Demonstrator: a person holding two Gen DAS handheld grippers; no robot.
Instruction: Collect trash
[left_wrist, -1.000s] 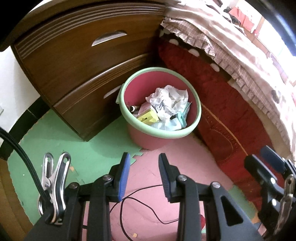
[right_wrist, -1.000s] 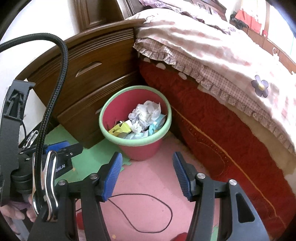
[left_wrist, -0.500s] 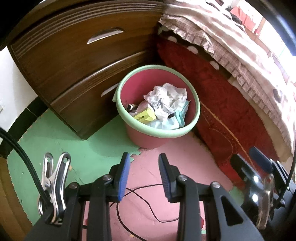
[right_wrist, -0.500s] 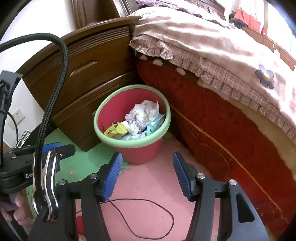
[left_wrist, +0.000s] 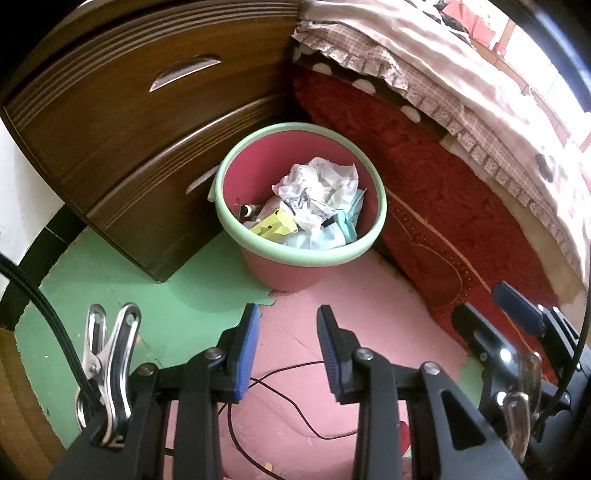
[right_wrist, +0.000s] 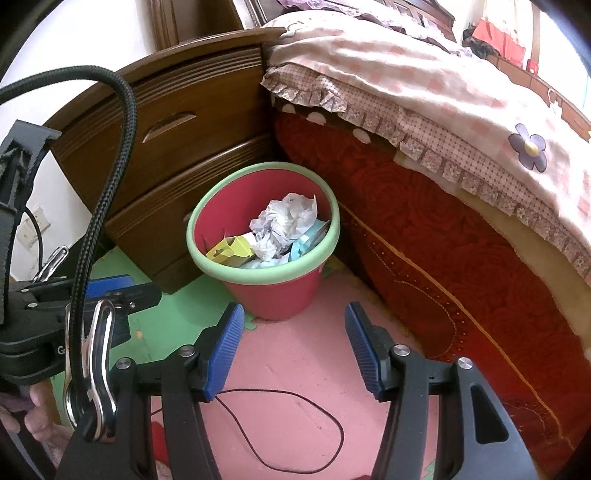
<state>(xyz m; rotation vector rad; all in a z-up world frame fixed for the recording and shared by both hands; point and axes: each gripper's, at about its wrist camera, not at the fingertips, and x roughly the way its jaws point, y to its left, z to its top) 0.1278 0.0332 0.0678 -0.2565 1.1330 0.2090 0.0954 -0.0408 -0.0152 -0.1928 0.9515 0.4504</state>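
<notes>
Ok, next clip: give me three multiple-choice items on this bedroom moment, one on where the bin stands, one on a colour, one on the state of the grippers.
1. Where does the bin stand?
A. On the bed
B. On the floor in the corner between the wooden drawer unit and the bed
C. Inside an open drawer

2. What colour is the bin's rim?
A. Pale green
B. Black
C. Orange

3. What are the left gripper and right gripper holding?
A. Each holds crumpled paper
B. Together they hold the bin
C. Nothing; both are open and empty

Answers:
1 B: it sits on the floor mat, drawers behind, bed beside.
2 A: a pale green band tops the red body.
3 C: only mat shows between each pair of blue pads.
</notes>
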